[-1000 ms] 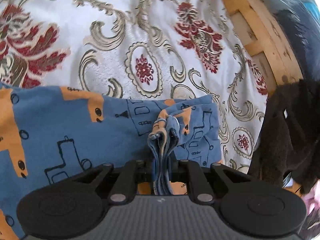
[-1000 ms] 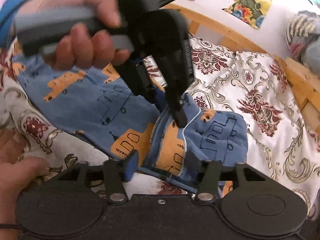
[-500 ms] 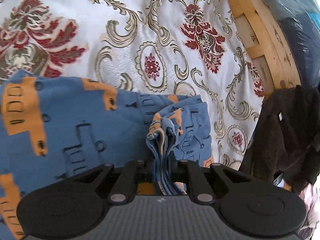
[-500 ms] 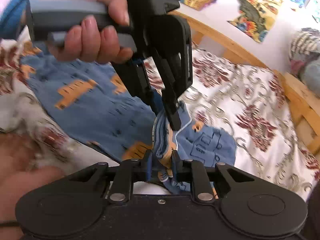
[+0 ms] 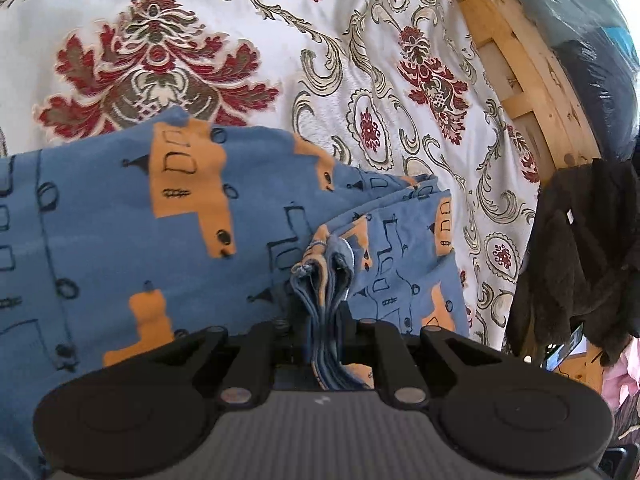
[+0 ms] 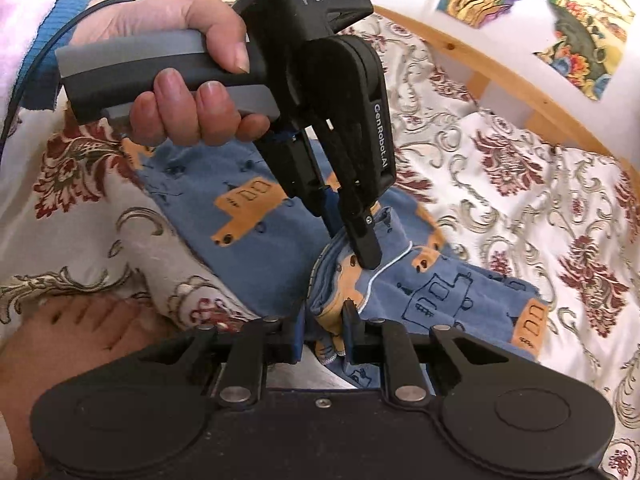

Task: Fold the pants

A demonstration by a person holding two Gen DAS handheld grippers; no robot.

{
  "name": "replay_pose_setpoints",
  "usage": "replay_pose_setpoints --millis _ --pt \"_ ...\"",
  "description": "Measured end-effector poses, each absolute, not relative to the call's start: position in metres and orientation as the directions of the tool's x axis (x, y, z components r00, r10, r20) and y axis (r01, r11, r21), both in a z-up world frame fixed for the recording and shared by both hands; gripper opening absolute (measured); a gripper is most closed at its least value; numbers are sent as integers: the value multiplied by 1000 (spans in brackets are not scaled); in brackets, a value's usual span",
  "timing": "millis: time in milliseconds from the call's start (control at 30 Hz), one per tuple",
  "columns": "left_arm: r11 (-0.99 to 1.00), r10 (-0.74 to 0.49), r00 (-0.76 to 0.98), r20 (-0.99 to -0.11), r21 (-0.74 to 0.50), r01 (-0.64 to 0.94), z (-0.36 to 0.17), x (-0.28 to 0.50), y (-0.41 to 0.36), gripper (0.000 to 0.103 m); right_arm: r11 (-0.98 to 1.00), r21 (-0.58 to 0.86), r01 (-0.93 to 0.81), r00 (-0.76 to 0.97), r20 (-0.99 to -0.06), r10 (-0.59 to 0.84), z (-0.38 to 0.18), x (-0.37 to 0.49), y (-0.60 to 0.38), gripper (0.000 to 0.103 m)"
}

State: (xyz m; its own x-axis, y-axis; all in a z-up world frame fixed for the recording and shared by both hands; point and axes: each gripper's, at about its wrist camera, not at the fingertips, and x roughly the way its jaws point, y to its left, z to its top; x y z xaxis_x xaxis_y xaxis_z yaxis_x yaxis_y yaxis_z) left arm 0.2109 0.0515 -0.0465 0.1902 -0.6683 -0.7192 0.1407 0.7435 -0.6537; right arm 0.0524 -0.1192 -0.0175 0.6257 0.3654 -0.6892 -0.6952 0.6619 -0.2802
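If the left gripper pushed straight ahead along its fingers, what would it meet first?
The left gripper, shut on the blue orange-printed pants, would probably meet the white floral bedspread beyond them; depth is unclear.

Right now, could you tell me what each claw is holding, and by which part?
Both hold the blue pants by a bunched, layered edge: the left claw and right claw each pinch the same gathered end.

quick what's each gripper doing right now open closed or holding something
Left gripper: jaws closed on a bunched edge of the blue patterned pants.
Right gripper: jaws closed on the same pants, close beside the left one.
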Motion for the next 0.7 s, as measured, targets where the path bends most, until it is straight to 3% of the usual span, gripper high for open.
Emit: replay_pose_setpoints --millis 367,467,600,633,700 --pt "754 -656 201 -727 -642 136 -53 204 83 17 614 -242 -751 567 -713 412 -25 54 -92 21" --pt "750 -659 218 -720 -650 124 -55 199 91 20 611 -207 -764 539 -726 427 -28 58 -91 30" --pt "776 -623 283 -729 -621 106 -44 179 104 32 649 -92 -755 509 -706 492 -10 65 -106 42" --pt "787 -605 313 -732 -609 99 -39 170 107 36 663 -76 -745 517 -695 500 -4 67 -111 50" --pt "812 -557 392 -732 -578 76 -28 150 114 57 692 -85 -717 553 -674 490 5 74 -119 59"
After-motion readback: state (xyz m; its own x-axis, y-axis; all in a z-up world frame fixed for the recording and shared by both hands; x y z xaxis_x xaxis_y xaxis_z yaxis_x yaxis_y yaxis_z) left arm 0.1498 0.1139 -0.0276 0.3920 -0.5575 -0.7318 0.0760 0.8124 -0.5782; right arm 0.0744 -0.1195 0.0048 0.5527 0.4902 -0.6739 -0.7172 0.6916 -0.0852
